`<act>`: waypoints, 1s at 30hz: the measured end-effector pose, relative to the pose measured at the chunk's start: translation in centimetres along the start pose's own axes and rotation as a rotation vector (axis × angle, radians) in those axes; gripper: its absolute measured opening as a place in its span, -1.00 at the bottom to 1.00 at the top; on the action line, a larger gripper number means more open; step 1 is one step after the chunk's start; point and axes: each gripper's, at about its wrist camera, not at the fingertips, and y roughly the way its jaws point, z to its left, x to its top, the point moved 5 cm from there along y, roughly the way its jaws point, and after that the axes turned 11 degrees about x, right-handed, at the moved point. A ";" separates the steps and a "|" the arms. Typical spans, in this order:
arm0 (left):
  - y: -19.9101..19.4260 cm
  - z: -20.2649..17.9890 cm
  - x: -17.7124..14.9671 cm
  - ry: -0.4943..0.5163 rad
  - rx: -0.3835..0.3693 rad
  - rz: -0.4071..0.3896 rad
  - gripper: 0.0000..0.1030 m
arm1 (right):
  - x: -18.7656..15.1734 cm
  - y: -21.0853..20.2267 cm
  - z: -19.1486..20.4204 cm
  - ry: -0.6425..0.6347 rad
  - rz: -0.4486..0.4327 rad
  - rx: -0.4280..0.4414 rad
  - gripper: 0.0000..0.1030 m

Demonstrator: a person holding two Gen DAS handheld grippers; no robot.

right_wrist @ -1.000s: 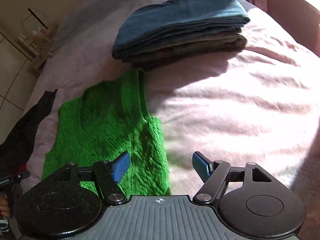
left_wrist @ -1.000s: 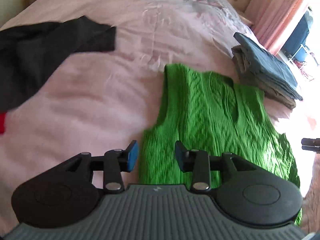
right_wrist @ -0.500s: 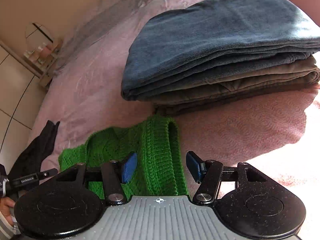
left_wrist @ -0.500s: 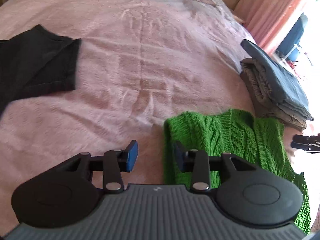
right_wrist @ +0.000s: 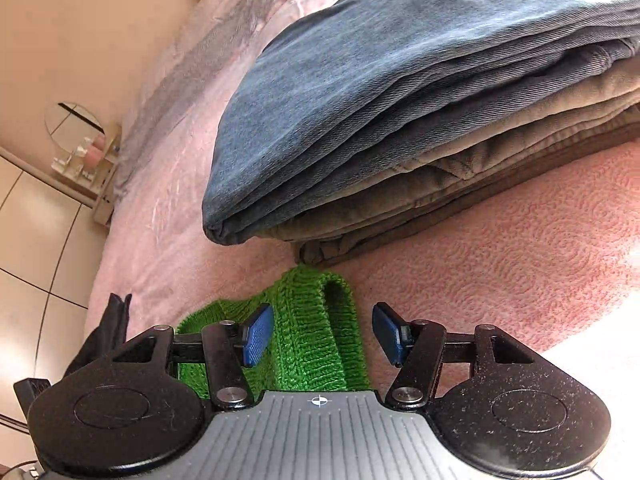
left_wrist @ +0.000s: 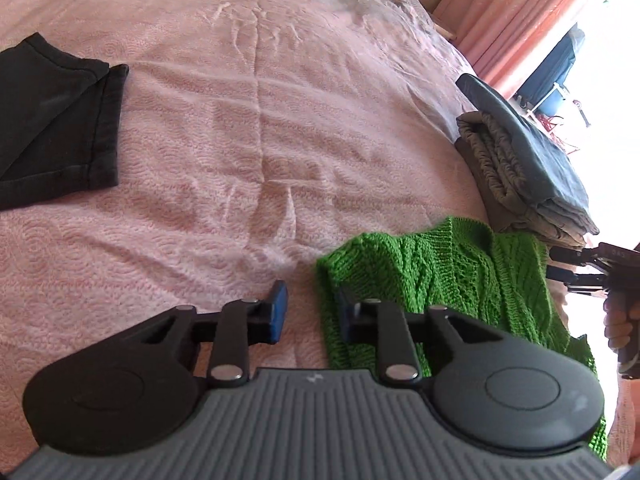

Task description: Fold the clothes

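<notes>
One chunky green cable-knit vest (left_wrist: 440, 276) on quilted pink bedspread (left_wrist: 240, 160)

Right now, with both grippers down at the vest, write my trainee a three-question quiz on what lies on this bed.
1. True or false: the green knit vest lies on top of the folded stack.
2. Which piece tops that stack? A) a red towel B) a blue denim garment C) a white sheet
3. In the left wrist view, what lies at the left edge of the pink bedspread?

Key: 1 false, it lies on the bedspread in front of the stack; 2 B; 3 a black garment.
</notes>
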 end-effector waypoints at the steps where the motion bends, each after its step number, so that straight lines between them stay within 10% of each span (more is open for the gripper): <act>1: 0.1 0.0 0.0 0.001 -0.008 0.006 -0.74 | 0.1 -0.2 -0.2 0.008 -0.004 0.007 0.15; 4: 0.6 -0.3 0.1 0.002 -0.023 0.017 -0.79 | 0.2 -0.4 -0.6 0.032 -0.014 0.033 -0.13; 30: 1.6 0.6 -0.8 -0.097 -0.059 0.030 -0.81 | 0.2 -0.4 0.6 0.015 -0.026 0.094 -0.13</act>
